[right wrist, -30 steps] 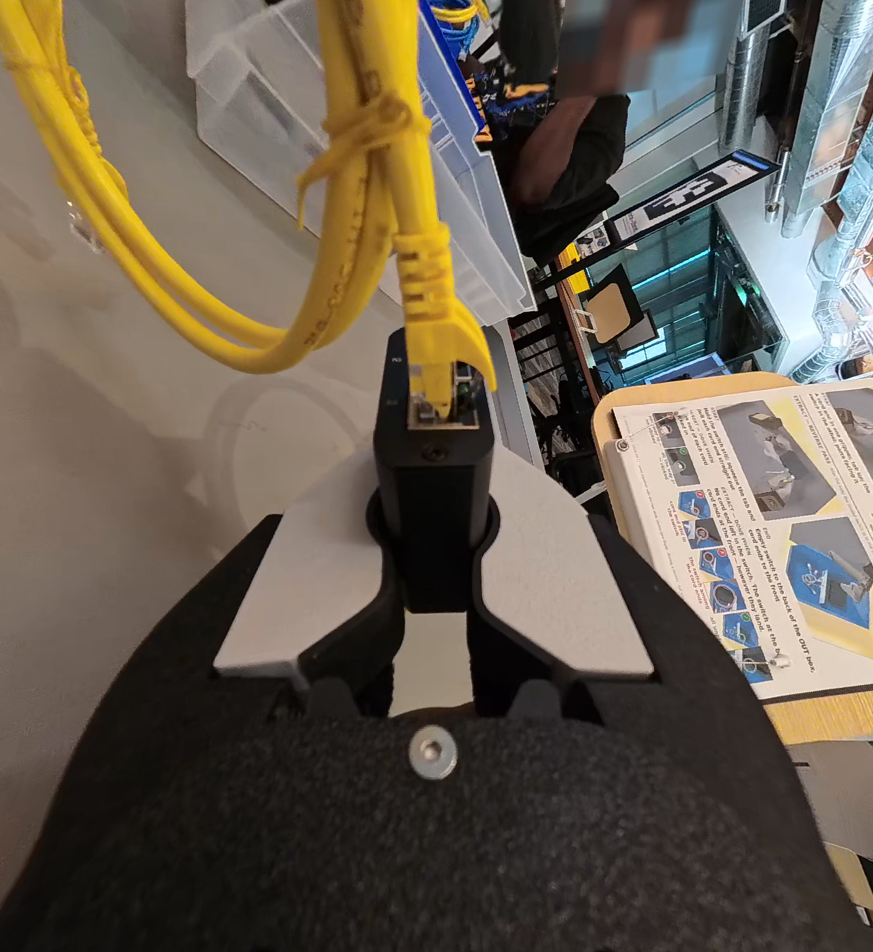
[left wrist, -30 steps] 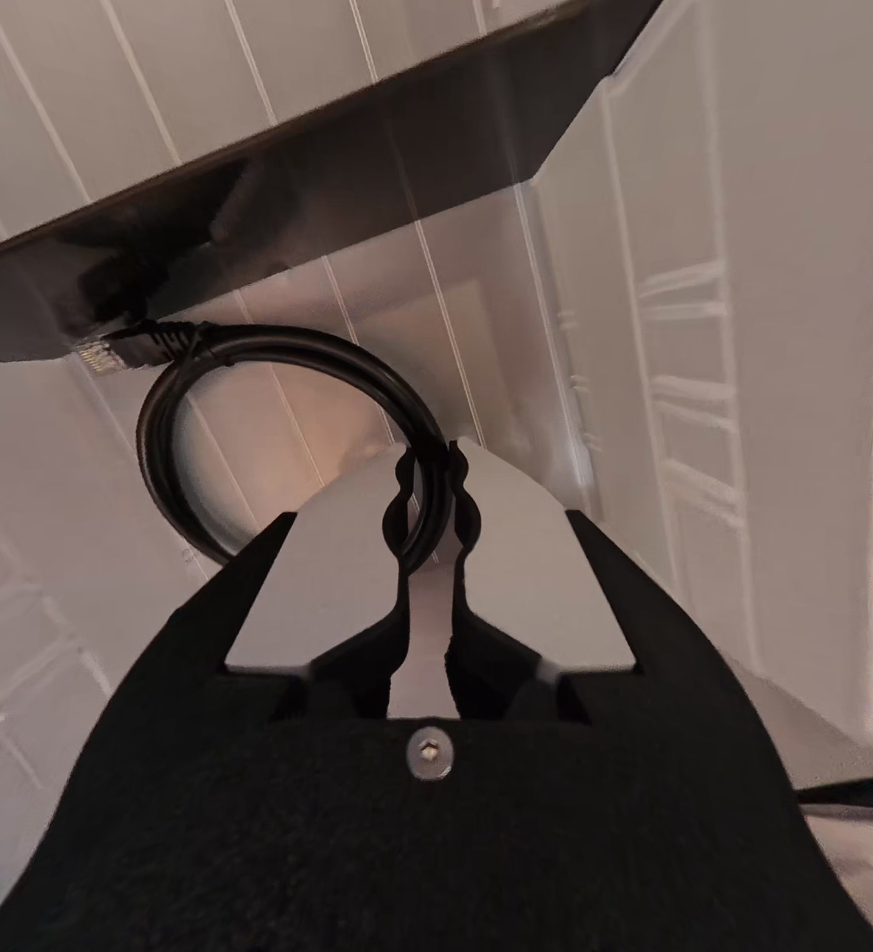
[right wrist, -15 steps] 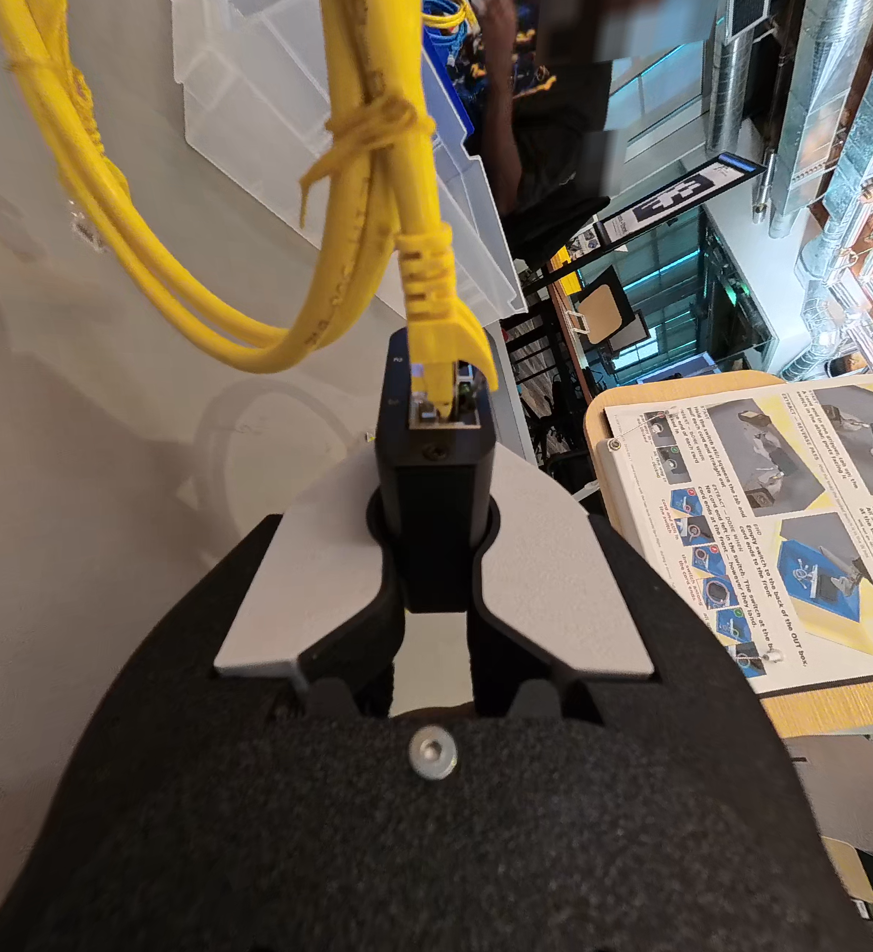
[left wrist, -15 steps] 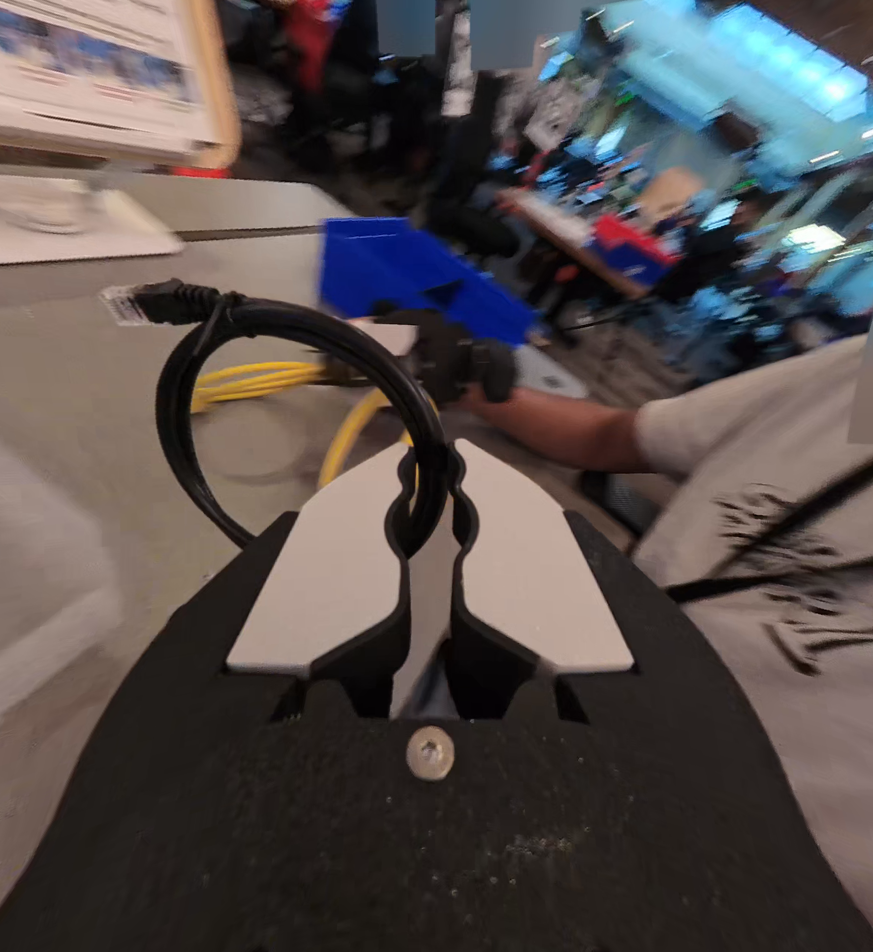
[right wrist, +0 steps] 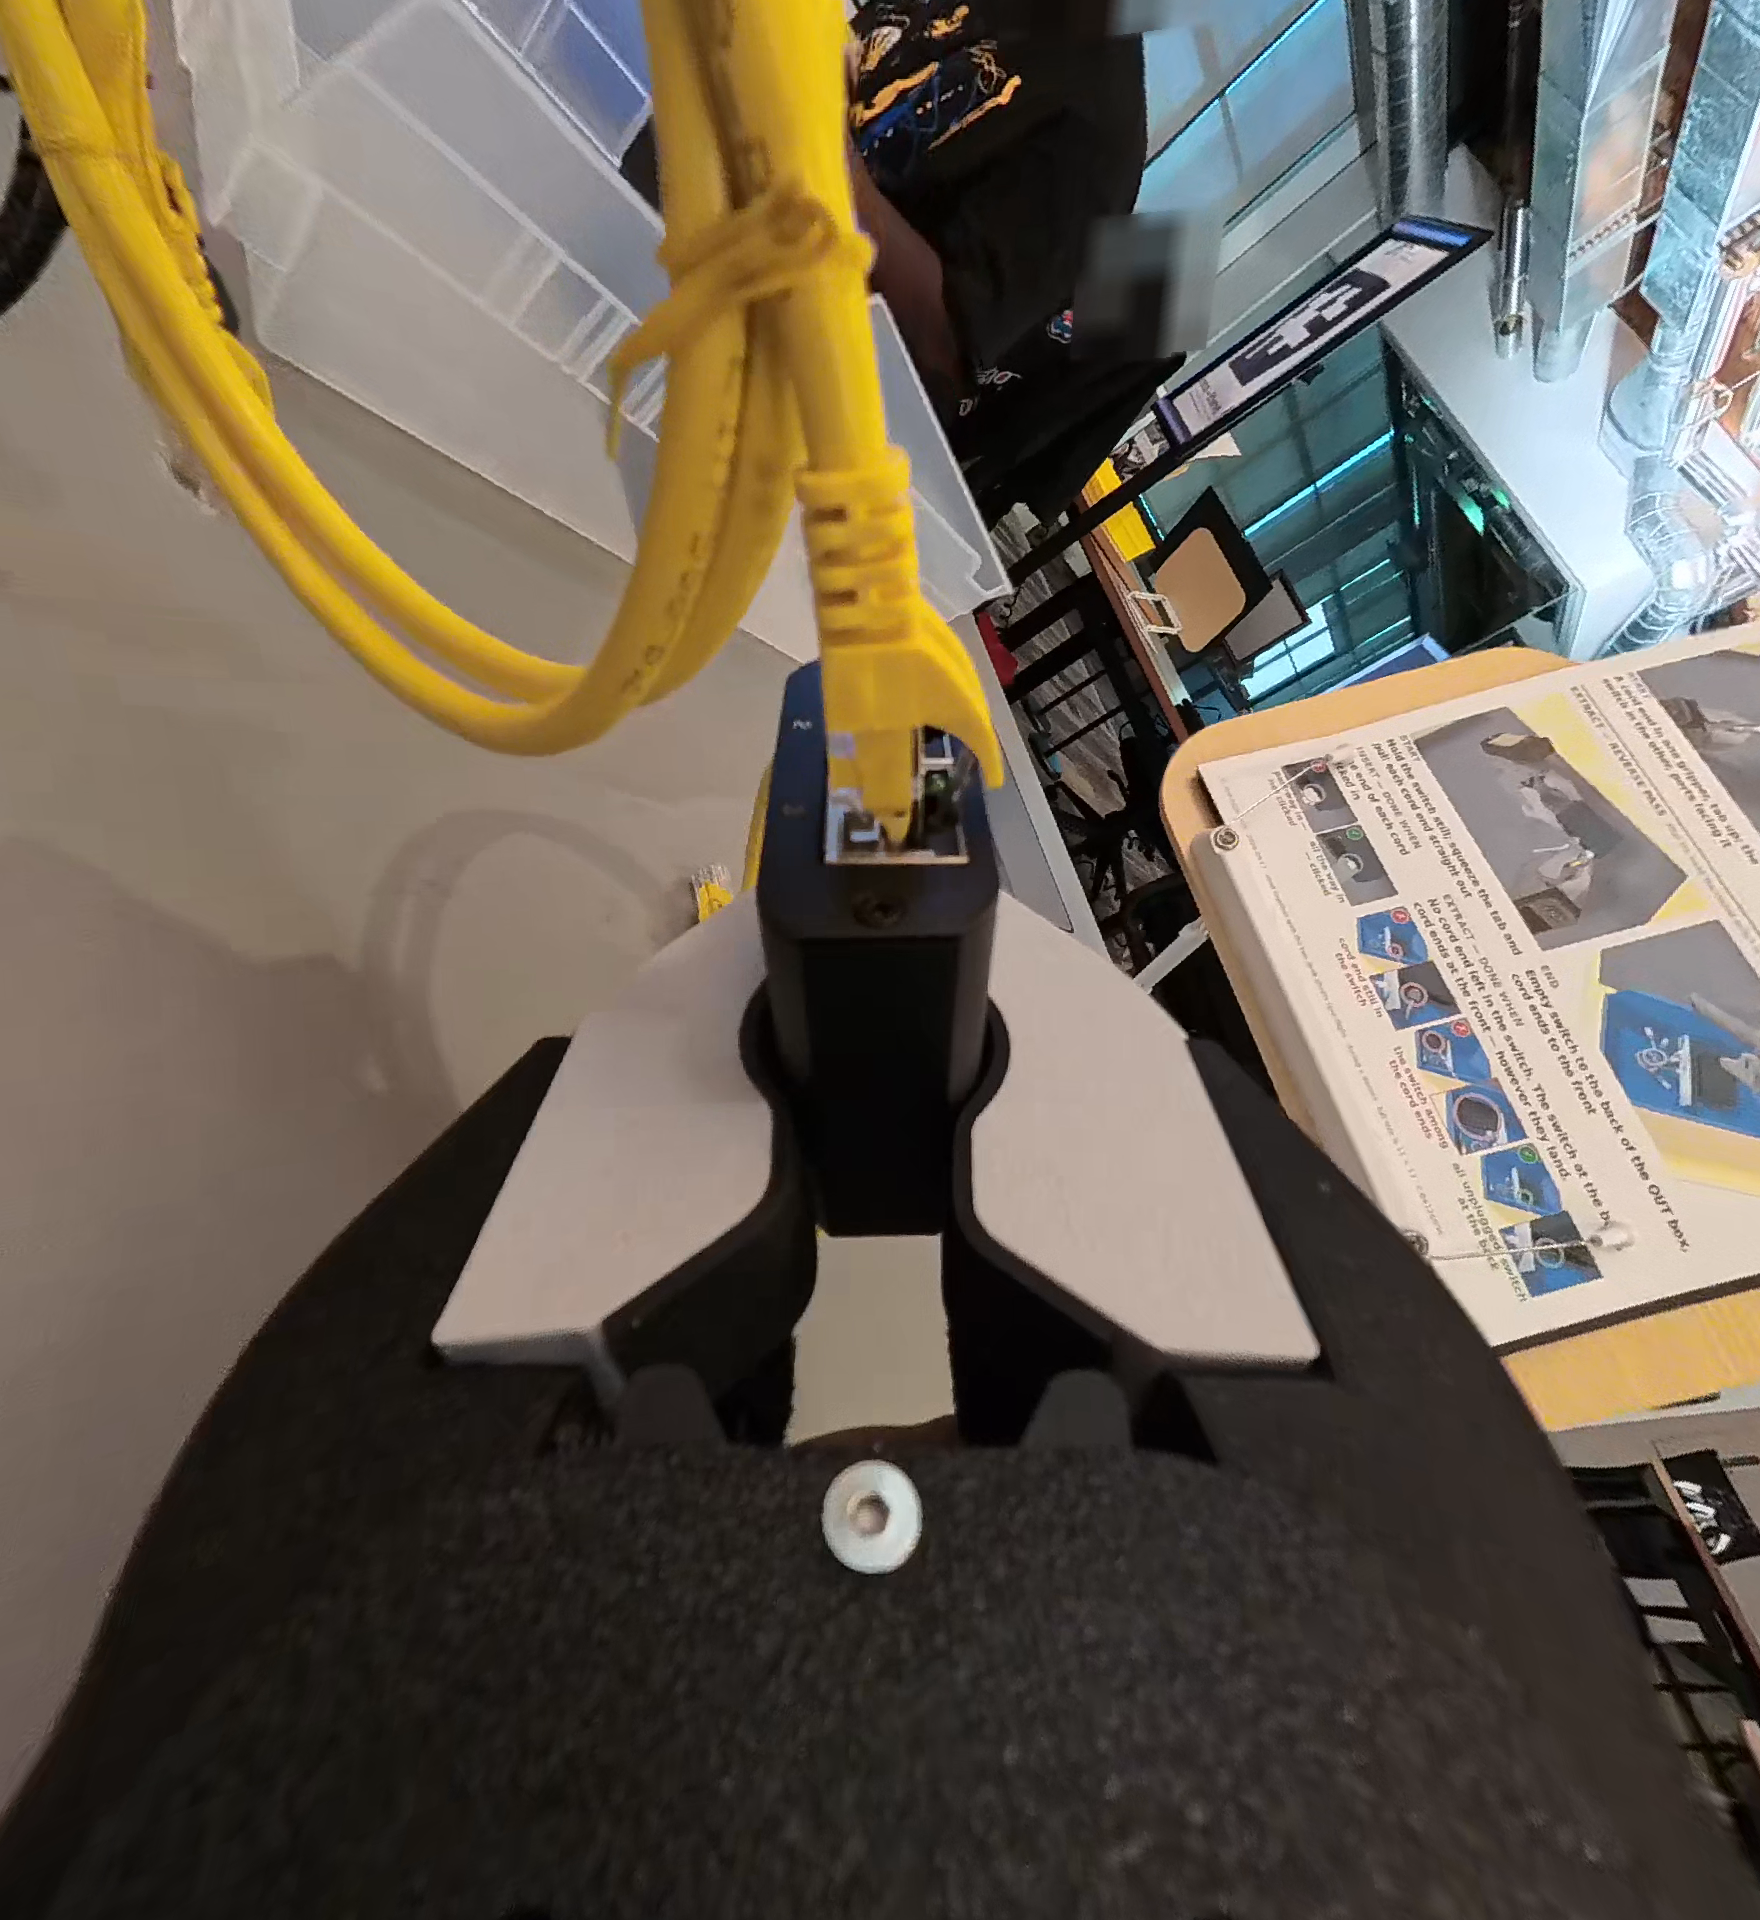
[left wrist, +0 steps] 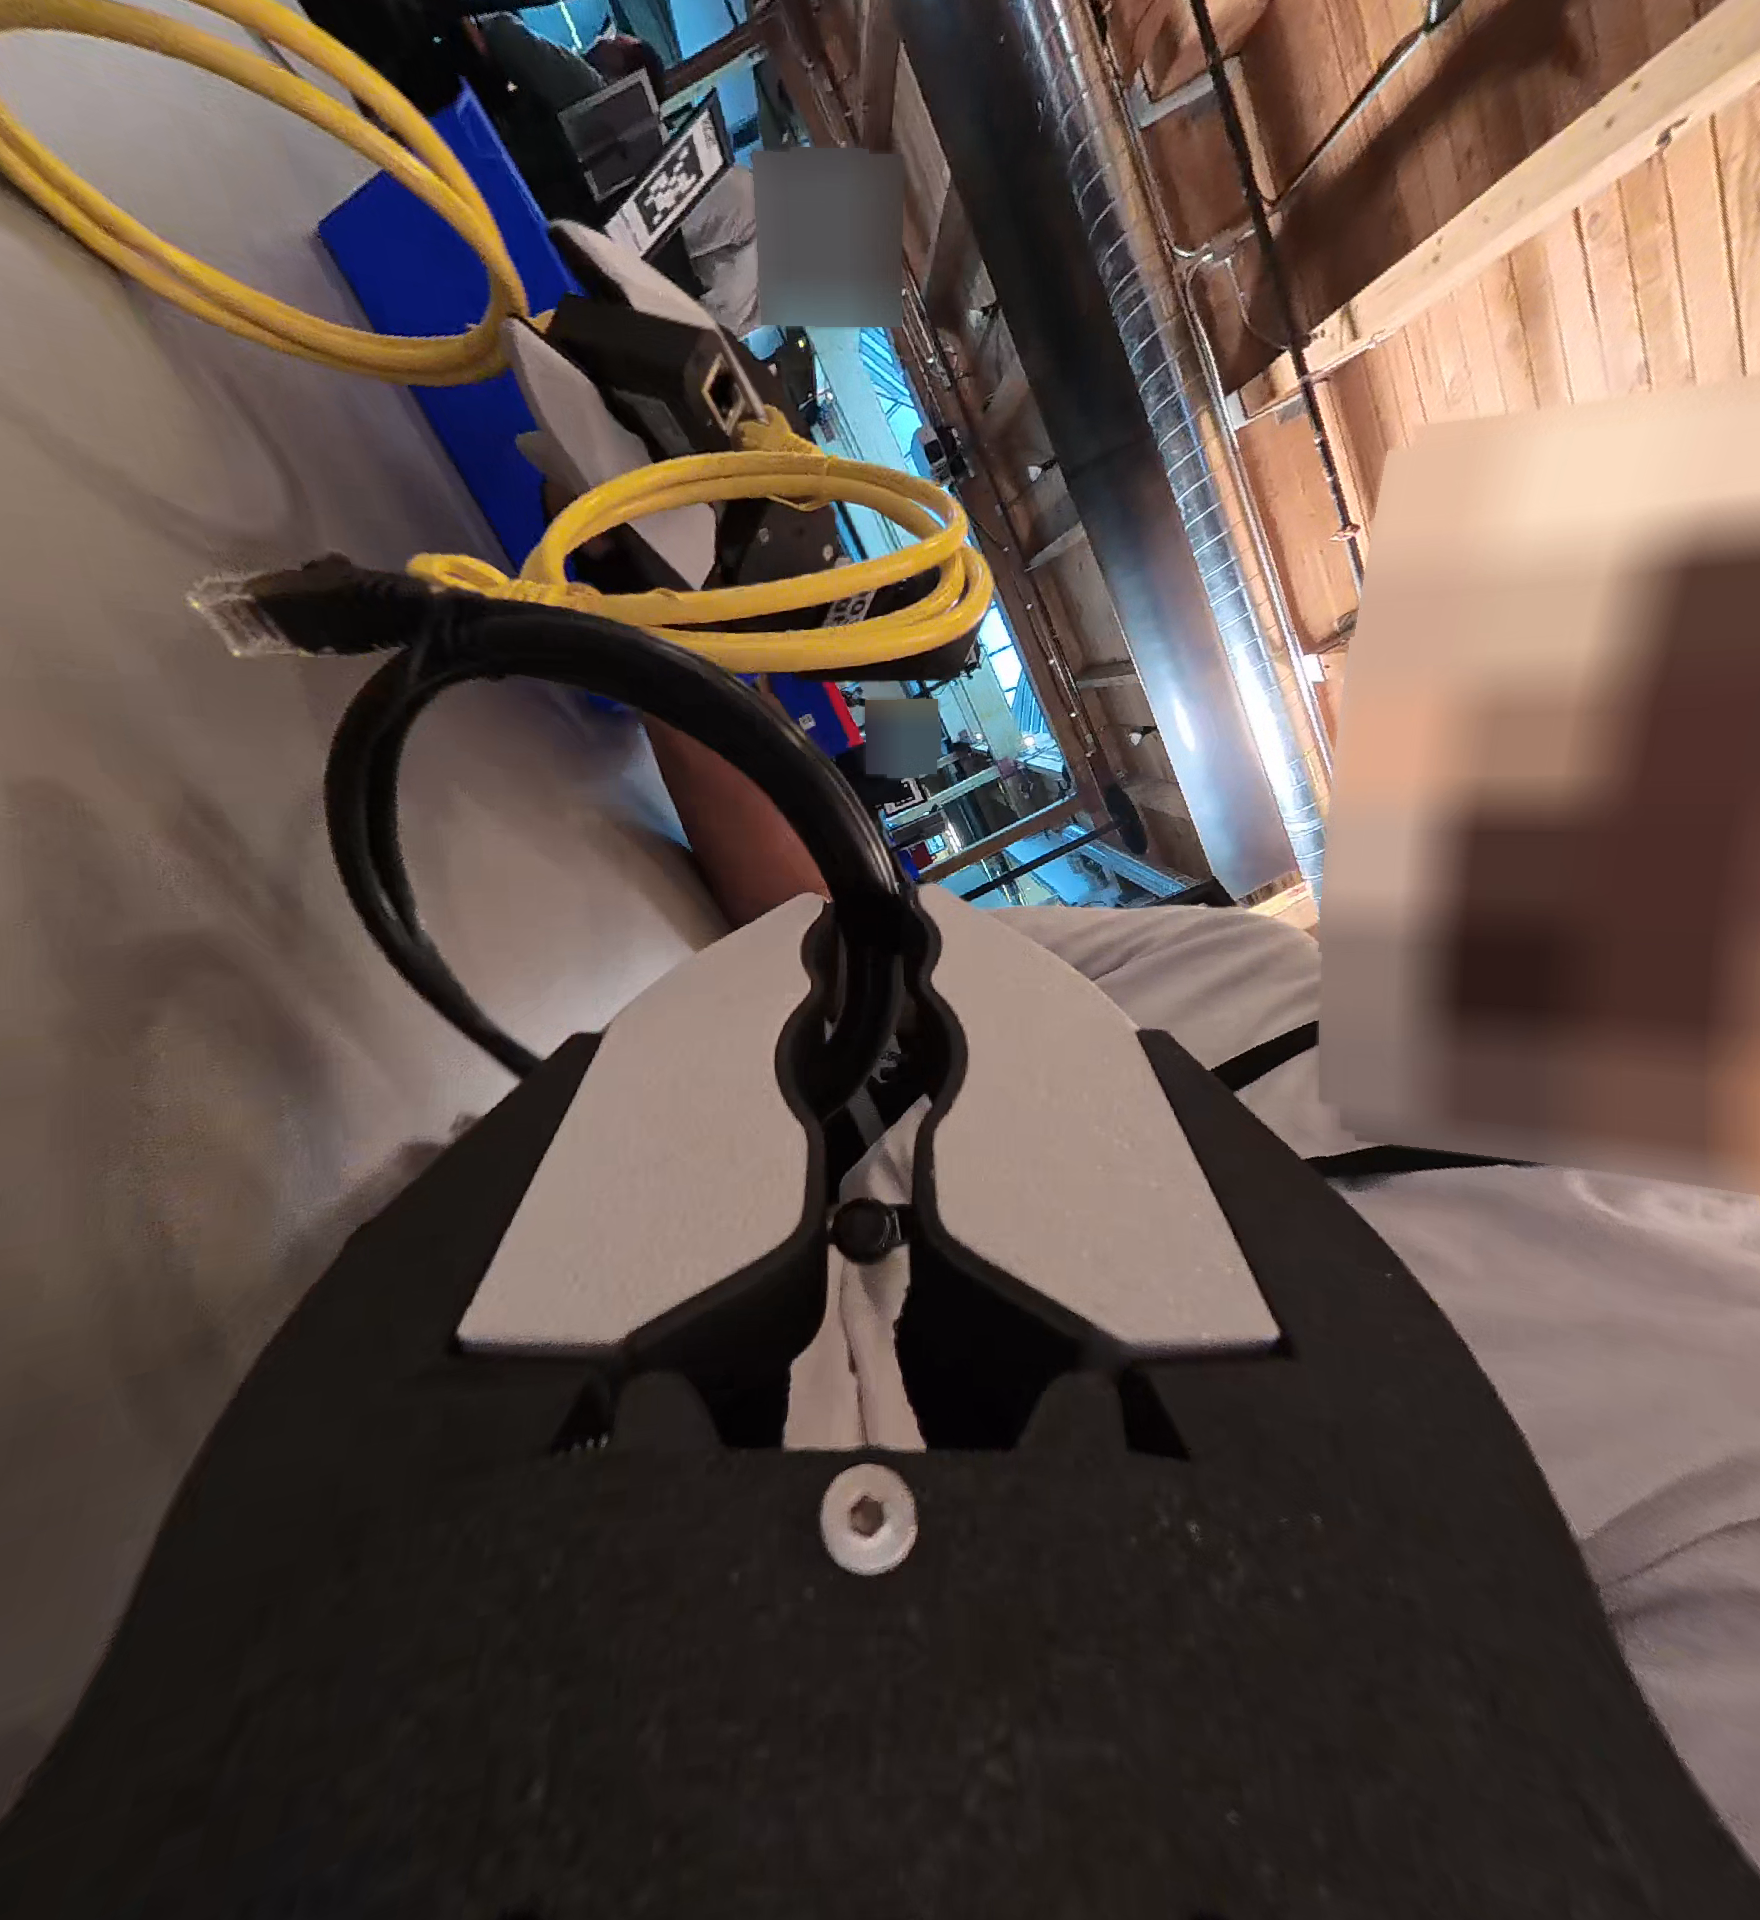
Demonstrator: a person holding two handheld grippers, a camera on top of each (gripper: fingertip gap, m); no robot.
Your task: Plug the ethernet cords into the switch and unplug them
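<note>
Left gripper: both grey fingers pinch the coiled black ethernet cord, which passes through the notch between the pads. The coil arcs up and leftward from the fingers, and its clear-tipped black plug points left, free in the air over the pale grey table.

Right gripper: the fingers are clamped on the two sides of the small black rectangular switch, held upright with its port end away from the camera. A yellow ethernet cord, bundled in loops and tied with a yellow twist tie, has one booted plug seated in the switch's metal port. A second yellow plug shows just left of the switch; whether it rests on the table is unclear.

Toward the table's far edge stands a clear plastic bin. At the right side lies a wooden board with a printed instruction sheet. In the left wrist view a blue bin lies beyond the switch.
</note>
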